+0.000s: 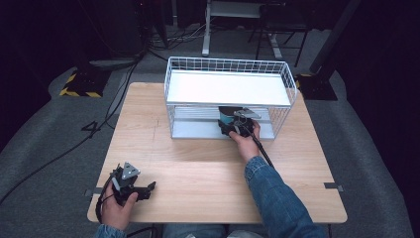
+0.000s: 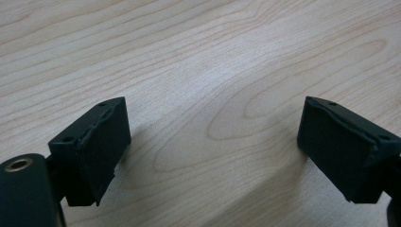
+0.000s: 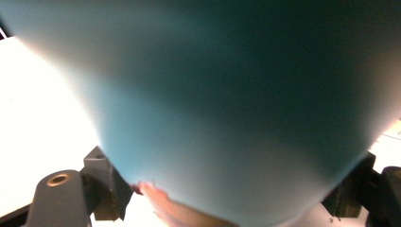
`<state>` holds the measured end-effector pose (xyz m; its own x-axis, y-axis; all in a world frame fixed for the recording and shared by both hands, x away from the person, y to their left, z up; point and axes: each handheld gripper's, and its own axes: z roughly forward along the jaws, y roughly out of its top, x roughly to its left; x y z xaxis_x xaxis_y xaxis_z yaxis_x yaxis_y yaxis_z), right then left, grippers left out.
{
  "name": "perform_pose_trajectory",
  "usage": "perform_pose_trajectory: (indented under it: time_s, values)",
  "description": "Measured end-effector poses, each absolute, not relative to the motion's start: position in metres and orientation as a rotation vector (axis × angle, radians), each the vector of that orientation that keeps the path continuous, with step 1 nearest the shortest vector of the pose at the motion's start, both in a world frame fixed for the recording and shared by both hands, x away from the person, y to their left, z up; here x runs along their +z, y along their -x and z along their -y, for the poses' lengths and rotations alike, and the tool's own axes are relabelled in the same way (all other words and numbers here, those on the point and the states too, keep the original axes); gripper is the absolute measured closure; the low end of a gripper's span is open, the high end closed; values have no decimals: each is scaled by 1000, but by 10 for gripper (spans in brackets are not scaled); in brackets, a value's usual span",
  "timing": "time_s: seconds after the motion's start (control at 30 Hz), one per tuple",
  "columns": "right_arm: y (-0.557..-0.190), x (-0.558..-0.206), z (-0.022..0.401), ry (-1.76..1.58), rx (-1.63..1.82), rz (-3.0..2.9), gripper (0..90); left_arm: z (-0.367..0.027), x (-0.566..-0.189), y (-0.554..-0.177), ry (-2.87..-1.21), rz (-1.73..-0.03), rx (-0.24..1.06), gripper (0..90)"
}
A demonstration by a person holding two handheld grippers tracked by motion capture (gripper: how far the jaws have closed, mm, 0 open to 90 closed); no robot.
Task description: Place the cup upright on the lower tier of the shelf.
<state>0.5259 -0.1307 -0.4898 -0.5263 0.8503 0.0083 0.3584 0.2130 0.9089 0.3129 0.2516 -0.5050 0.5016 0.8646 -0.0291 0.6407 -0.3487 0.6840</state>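
Observation:
A teal cup-like object (image 1: 227, 118) sits at the front opening of the white wire rack's (image 1: 228, 94) lower shelf. My right gripper (image 1: 236, 127) is shut on it, with a person's hand behind it. In the right gripper view the teal object (image 3: 227, 104) is very close and blurred, with a black jaw on each side of its lower part. My left gripper (image 1: 146, 188) rests low near the table's front left corner, held in the other hand. In the left gripper view its jaws stand wide apart over bare wood, left gripper (image 2: 213, 142) open with nothing between them.
The wooden table (image 1: 198, 168) carries the two-level wire rack at its back middle; the rack's top shelf (image 1: 228, 88) is a flat white panel. Cables (image 1: 94, 129) run across the grey floor at the left. A desk frame and chair legs stand beyond the table.

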Motion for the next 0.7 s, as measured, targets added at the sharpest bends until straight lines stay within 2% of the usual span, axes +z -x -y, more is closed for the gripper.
perform_pose_trajectory:
  time_s: [0.4,0.43,0.47,0.7]
  values:
    - [-526,-490,134,-1125,1264,-2010,213,-251,-505,-314,-2106,-1228,452,105]
    - [-526,-491,134,-1103,1251,-2011,209,-251,-505,-314,-2106,-1228,452,105]
    - [-525,-491,133,-1081,1237,-1998,146,-251,-505,-314,-2105,-1228,452,105]
    - [-516,-489,125,-987,1159,-1950,154,-250,-505,-315,-2102,-1229,450,104]
